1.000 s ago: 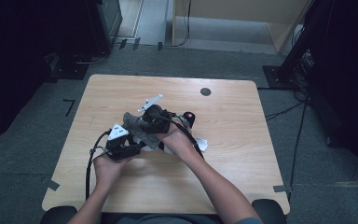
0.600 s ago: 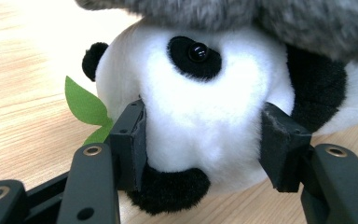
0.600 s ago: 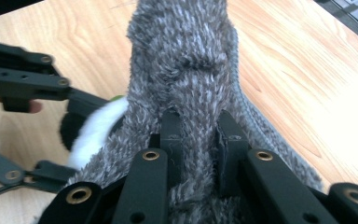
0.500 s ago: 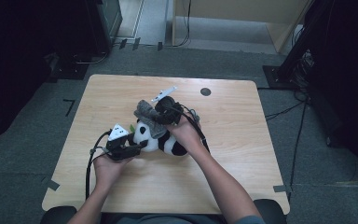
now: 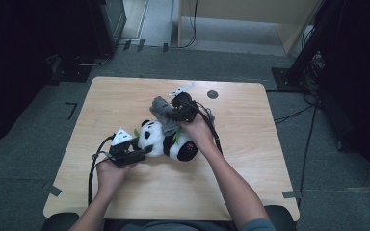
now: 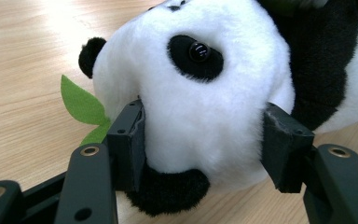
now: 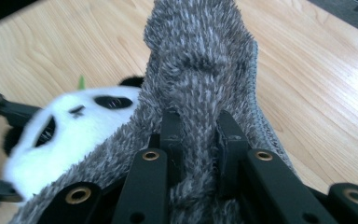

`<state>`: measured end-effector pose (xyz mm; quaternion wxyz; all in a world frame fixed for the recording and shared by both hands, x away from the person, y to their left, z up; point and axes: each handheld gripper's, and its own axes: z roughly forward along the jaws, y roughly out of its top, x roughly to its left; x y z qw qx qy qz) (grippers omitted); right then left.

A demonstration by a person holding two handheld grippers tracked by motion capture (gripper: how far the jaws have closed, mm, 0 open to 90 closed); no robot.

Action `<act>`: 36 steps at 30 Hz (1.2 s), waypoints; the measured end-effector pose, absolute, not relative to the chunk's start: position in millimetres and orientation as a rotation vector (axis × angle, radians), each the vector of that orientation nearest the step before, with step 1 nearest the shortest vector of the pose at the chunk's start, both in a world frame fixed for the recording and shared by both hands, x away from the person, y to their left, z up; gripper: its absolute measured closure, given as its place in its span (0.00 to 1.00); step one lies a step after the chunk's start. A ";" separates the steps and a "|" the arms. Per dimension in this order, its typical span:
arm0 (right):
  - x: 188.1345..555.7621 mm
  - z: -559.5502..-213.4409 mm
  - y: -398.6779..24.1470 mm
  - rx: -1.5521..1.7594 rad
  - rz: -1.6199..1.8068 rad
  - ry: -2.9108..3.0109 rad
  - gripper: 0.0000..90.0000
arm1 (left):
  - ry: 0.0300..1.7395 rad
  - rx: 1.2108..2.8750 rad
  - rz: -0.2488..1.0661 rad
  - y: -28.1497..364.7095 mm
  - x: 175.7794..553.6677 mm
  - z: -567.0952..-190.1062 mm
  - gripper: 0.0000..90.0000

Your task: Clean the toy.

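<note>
On the table (image 5: 250, 183), left hand-held gripper (image 5: 143, 151) level, clamped on panda's head (image 6: 200, 93) — right hand-held gripper (image 7: 199, 140) pinching grey cloth (image 7: 200, 60)

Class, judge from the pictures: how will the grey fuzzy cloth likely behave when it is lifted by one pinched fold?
The grey fuzzy cloth probably hangs floppy: it bunches between the right gripper jaws. Likely light, and its shaggy pile should resist slipping. It may drag on the panda beside it.

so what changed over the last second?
The right tongs, shut on the grey fuzzy cloth, pulled it up and away toward the table's far side, uncovering the panda plush, which a second ago lay mostly under it. The left tongs stayed clamped on the panda's head, their jaws just opening slightly. The wooden table is unchanged.
</note>
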<state>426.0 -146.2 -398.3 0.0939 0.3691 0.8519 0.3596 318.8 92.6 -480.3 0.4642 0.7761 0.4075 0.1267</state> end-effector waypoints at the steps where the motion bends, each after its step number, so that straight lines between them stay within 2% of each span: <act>1: 424.9 -395.0 -147.9 1.099 1.096 2.522 0.86 | 1.001 1.907 0.312 92.6 318.8 -480.4 0.44; 20: 382.3 -335.2 -183.2 0.930 1.268 2.420 0.86 | 1.004 1.910 0.312 92.9 318.8 -480.3 0.43; 36: 348.1 -400.8 -162.3 0.733 1.138 2.650 0.85 | 1.019 1.932 0.301 92.1 318.4 -479.9 0.43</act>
